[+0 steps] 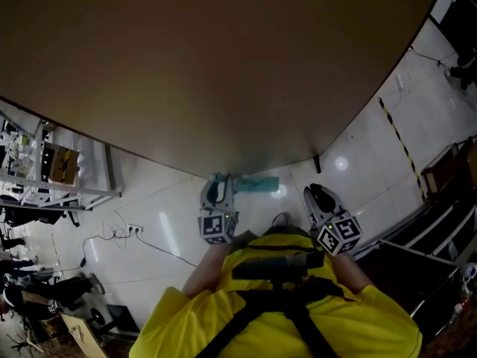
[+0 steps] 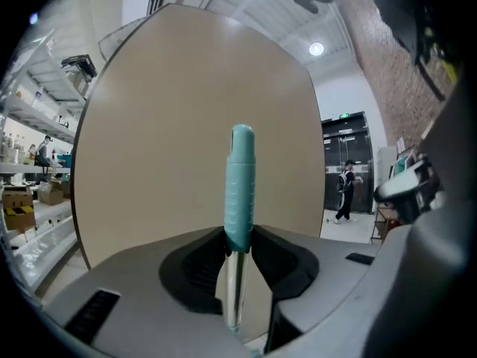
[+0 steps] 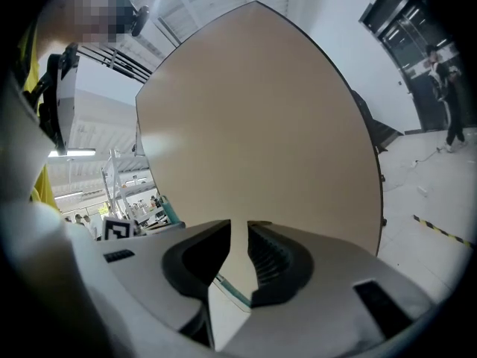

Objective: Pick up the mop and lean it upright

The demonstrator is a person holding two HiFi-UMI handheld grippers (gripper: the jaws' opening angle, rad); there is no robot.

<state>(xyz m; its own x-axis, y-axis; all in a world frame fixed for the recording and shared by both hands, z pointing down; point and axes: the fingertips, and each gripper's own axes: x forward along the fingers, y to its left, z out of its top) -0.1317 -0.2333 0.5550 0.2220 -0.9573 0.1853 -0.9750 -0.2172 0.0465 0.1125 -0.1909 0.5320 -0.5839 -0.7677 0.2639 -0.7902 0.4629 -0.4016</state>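
The mop handle has a teal grip on a metal shaft and runs up between the jaws of my left gripper, which is shut on it just below the grip. In the head view the teal grip sticks out to the right of the left gripper, close under the table's edge. My right gripper is further right, apart from the grip. Its jaws stand a narrow gap apart with nothing pressed between the pads. A thin piece of shaft shows low behind them. The mop head is hidden.
A large round tan table top fills the space straight ahead. A metal shelving rack stands at the left. A power strip with cables lies on the white floor. Dark frames stand at the right. A person walks far off.
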